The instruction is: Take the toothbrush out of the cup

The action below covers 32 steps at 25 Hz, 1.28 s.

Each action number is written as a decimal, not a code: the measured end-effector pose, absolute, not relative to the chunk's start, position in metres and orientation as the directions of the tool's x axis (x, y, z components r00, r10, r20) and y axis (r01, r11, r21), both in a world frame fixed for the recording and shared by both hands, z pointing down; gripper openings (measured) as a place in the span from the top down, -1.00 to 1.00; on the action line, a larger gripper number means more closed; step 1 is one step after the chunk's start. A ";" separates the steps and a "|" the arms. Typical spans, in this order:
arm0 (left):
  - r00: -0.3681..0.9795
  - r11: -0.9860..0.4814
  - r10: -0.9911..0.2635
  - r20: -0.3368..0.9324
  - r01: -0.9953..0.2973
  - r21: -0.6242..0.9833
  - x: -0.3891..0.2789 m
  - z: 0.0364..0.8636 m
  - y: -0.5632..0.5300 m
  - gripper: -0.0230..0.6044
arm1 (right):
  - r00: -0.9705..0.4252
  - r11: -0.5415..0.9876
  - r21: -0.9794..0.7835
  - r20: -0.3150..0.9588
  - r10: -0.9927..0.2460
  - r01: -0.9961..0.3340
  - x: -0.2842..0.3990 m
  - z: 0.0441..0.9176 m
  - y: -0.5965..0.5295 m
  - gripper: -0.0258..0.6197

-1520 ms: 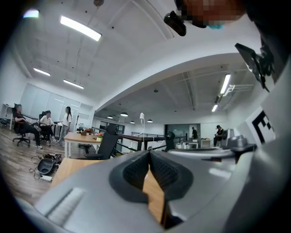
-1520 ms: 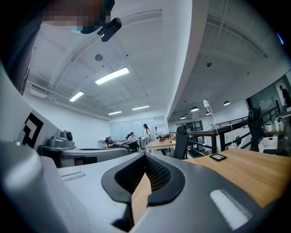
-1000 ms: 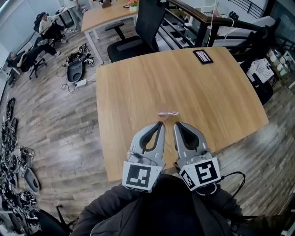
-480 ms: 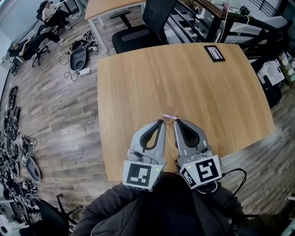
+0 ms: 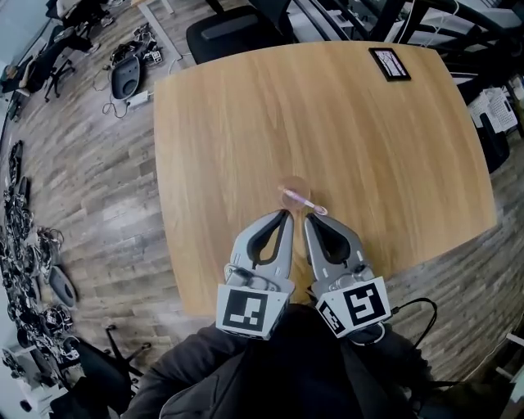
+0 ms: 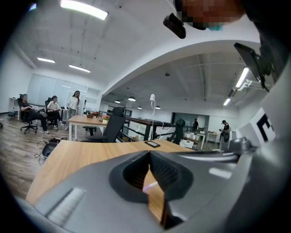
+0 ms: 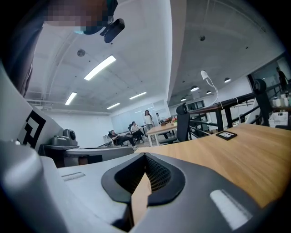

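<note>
A clear cup [image 5: 292,186] stands on the wooden table [image 5: 246,123], faint in the head view. A pink toothbrush [image 5: 300,199] leans out of it toward the right. My left gripper [image 5: 285,215] and right gripper [image 5: 310,218] sit side by side just in front of the cup, both with jaws closed and nothing between them. The right tip is close under the toothbrush's lower end. In the left gripper view, a bit of the pink toothbrush [image 6: 150,185] shows through the gap behind the closed left gripper [image 6: 148,154]. In its own view the right gripper [image 7: 145,157] is closed and shows only table.
A black flat device [image 5: 389,63] lies at the table's far right corner. A black office chair [image 5: 233,24] stands behind the far edge. Cables and gear [image 5: 20,245] litter the floor at left. The table's near edge is just below the grippers.
Both grippers have sunk and moved forward, their tips now nearer the cup. The head view has tilted down, so the table fills more of it.
</note>
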<state>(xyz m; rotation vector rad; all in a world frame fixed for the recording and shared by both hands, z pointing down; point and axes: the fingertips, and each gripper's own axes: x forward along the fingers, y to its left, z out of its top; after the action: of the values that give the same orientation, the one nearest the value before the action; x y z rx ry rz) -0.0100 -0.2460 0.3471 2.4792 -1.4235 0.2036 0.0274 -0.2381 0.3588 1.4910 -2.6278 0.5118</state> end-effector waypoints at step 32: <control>0.450 -0.390 -0.755 0.477 -0.893 0.225 0.006 0.458 -0.285 0.91 | -0.570 0.425 -0.391 0.430 -0.700 -0.816 0.046 0.478 -0.274 0.52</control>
<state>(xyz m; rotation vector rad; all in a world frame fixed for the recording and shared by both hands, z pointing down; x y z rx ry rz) 0.0060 -0.2854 0.4579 2.2563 -1.3831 0.4130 0.0462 -0.2744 0.4778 1.3360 -2.4757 0.8505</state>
